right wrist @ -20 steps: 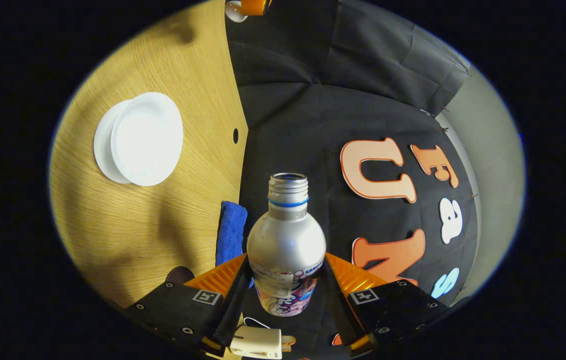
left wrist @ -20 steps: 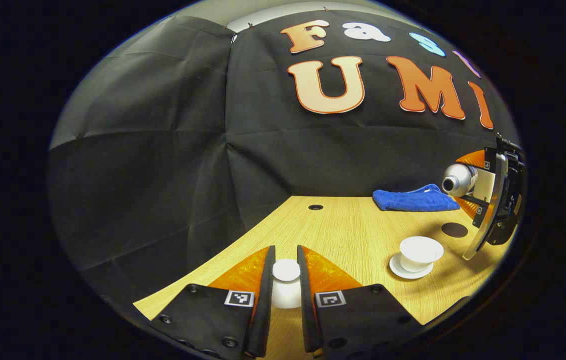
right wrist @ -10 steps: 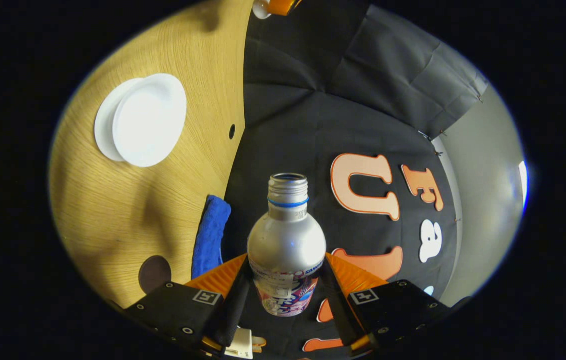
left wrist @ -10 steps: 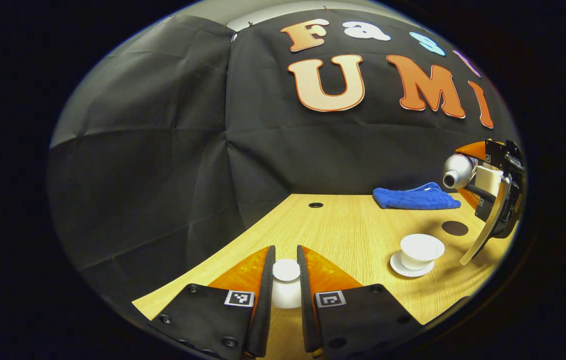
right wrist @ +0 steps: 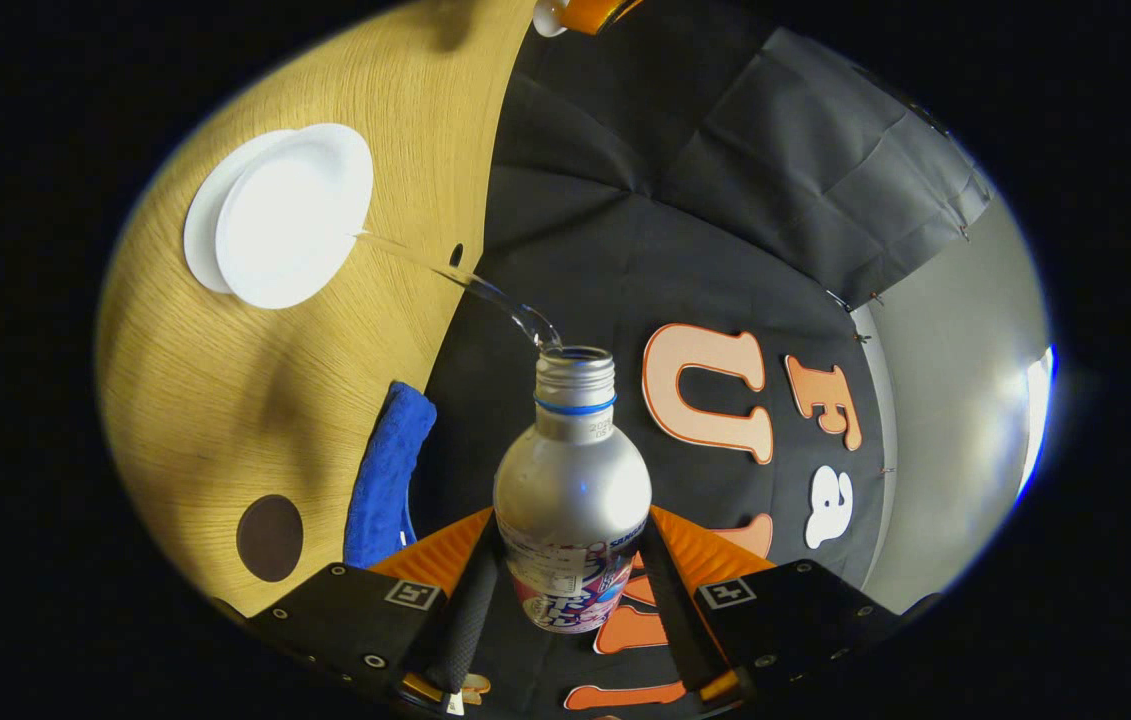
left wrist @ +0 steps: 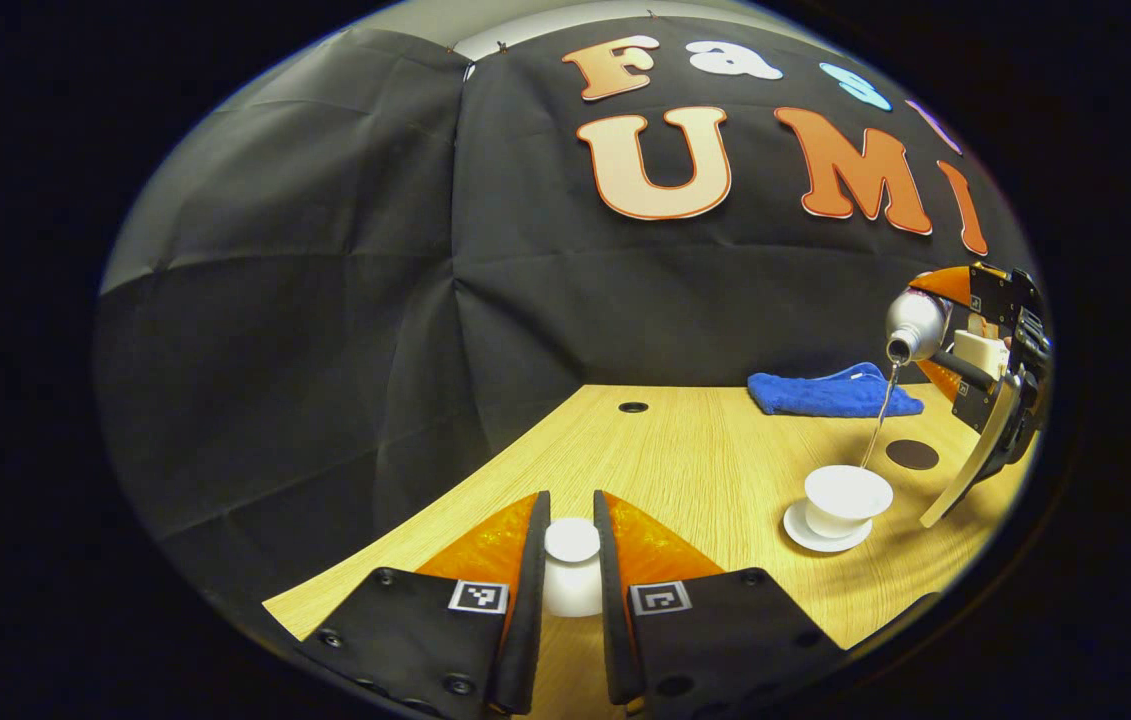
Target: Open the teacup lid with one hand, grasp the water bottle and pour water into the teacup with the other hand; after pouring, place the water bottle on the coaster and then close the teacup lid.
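Right gripper [right wrist: 570,590] clamps tilted water bottle [right wrist: 572,490], stream landing in teacup [left wrist: 847,497] near tabletop's [left wrist: 705,470] right edge; left gripper [left wrist: 572,590] pinches teacup lid [left wrist: 572,570].

Left claw [left wrist: 572,590] gripping lid [left wrist: 572,575], tilted bottle [left wrist: 915,325] pouring into teacup [left wrist: 847,498]

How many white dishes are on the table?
2: the teacup sits on its saucer, water streaming in. A third white piece, the lid, is pinched in the left hand-held gripper.
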Available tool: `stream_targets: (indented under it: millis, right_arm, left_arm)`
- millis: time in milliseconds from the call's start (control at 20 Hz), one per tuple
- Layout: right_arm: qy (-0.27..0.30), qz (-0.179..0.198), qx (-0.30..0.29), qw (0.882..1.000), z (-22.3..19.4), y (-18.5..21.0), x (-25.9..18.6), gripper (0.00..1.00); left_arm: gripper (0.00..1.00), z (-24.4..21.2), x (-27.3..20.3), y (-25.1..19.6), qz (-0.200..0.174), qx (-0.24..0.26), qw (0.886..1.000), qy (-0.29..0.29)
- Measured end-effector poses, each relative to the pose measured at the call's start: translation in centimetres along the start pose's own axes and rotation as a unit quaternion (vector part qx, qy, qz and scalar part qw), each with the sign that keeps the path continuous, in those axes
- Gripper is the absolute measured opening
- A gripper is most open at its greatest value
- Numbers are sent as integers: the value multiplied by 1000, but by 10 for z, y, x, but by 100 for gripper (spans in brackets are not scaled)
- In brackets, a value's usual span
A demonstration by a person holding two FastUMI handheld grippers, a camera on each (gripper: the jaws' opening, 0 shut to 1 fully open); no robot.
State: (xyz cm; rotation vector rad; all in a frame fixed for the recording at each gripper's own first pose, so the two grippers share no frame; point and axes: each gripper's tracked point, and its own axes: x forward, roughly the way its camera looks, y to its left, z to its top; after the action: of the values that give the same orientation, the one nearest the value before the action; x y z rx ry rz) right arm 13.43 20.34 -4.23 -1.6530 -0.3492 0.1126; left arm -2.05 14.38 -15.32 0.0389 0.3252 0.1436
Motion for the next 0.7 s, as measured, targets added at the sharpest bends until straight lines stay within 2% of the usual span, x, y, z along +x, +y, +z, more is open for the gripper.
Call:
stream_targets:
  millis: [250, 300, 350, 700]
  right_arm:
    - [0, -24, -13, 1000, -6, -19, 5, 78]
    - [-2, -28, -15, 1000, -6, -22, 7, 78]
    - [-4, -30, -18, 999, -7, -24, 8, 78]
    - [-9, -57, -37, 998, -11, -46, 12, 78]
  left_arm:
    - [31, 2, 0, -1, -3, 0, 1000, -3]
    - [28, 2, 1, -1, -3, 0, 1000, -4]
    - [31, 2, 1, -1, -3, 0, 1000, -4]
    - [30, 3, 2, -3, -9, 1, 1000, -4]
